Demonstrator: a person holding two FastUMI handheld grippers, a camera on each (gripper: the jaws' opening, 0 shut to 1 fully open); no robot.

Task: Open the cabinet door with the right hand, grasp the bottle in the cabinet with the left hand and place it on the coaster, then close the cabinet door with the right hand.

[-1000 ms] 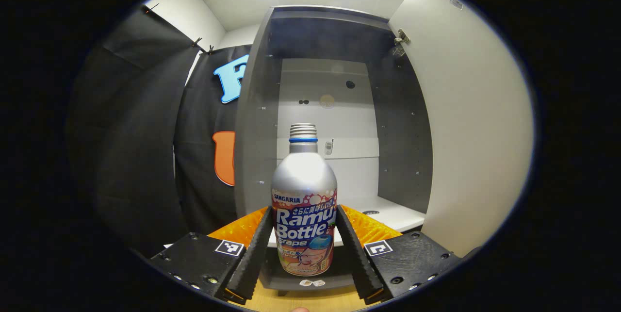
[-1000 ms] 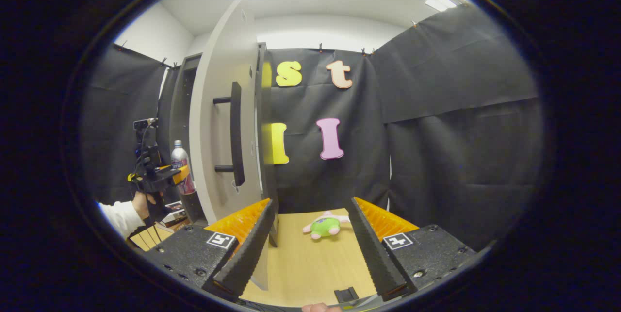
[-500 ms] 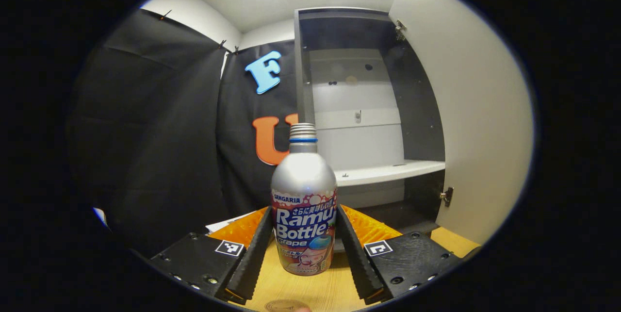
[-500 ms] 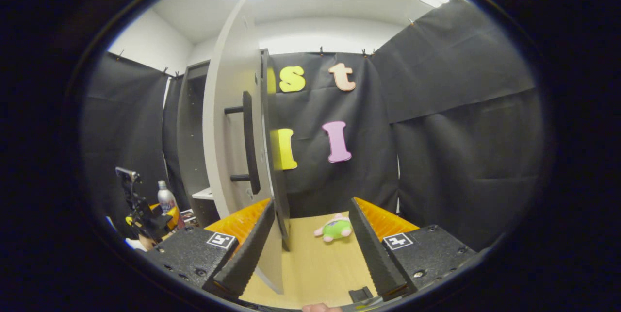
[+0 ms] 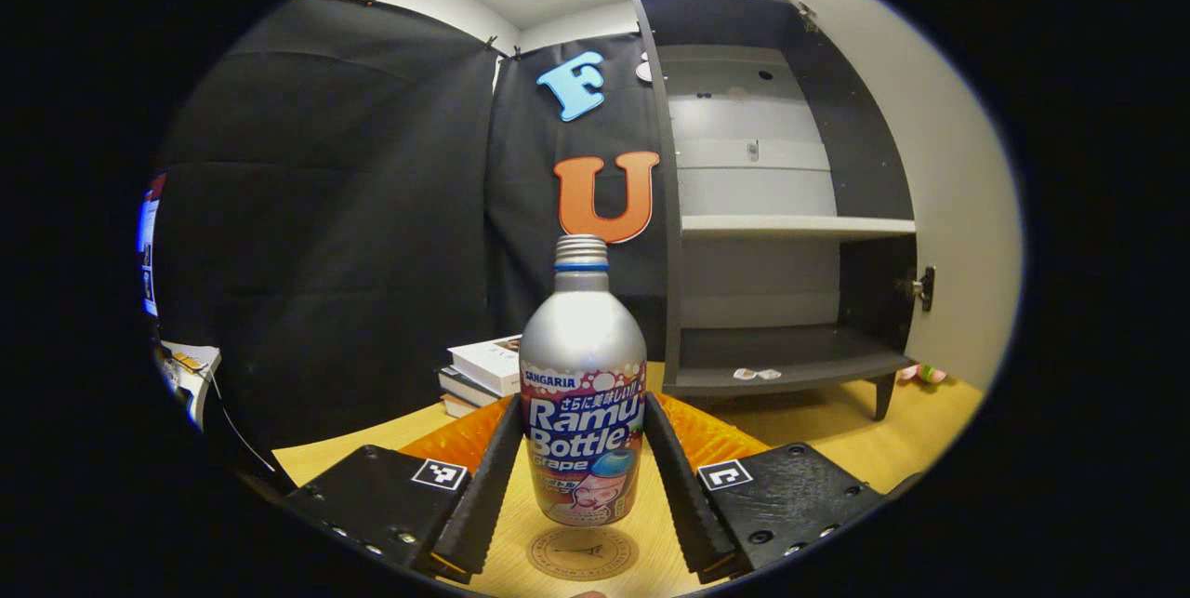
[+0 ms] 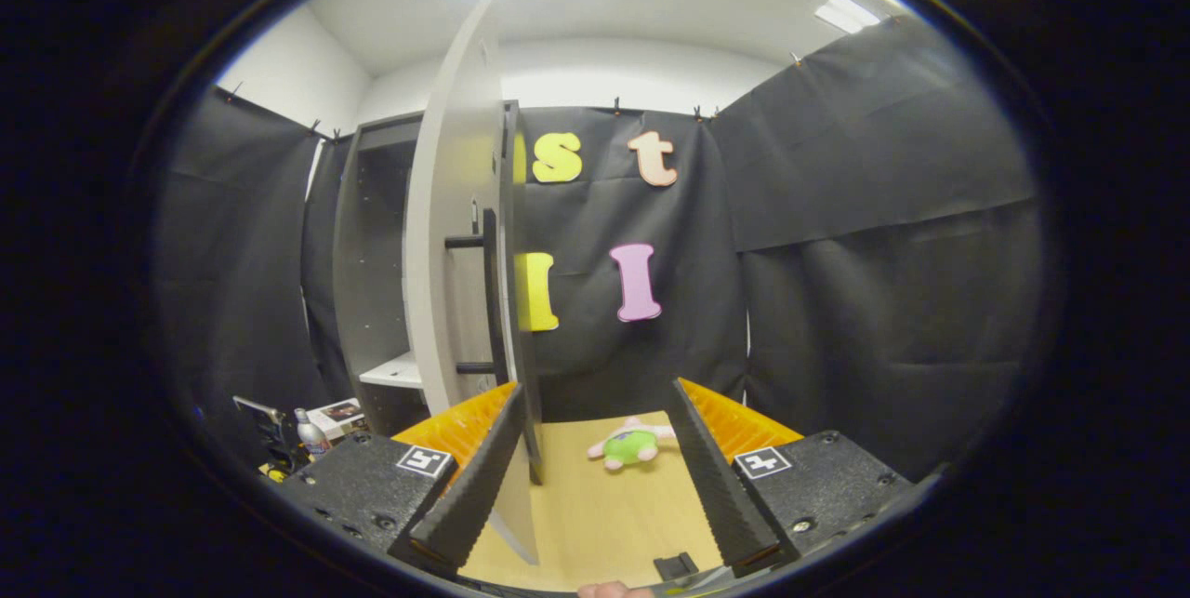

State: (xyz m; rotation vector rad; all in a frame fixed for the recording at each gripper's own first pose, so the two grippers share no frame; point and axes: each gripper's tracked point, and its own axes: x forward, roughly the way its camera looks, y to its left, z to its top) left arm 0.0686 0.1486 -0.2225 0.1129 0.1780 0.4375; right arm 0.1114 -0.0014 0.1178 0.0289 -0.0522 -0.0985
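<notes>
A silver bottle (image 5: 583, 365) with a printed label stands upright between the fingers of my left gripper (image 5: 583, 435), which is shut on its lower half. Directly below the bottle lies a round brown coaster (image 5: 582, 552) on the wooden table; whether the bottle touches it I cannot tell. The dark cabinet (image 5: 781, 207) stands open behind, its pale door (image 5: 958, 207) swung out to the right. In the right gripper view my right gripper (image 6: 595, 393) is open with nothing in it, close beside the door's edge (image 6: 456, 254) and its black bar handle (image 6: 490, 300). The bottle (image 6: 307, 433) appears small at lower left.
A stack of books (image 5: 483, 365) lies on the table left of the cabinet. A green and pink plush toy (image 6: 630, 445) lies on the table beyond the right fingers. A small black item (image 6: 674, 565) sits at the table's near edge.
My left gripper has carried the bottle out of the cabinet, leftward and down to just over the coaster. The right gripper has stayed open beside the door.
</notes>
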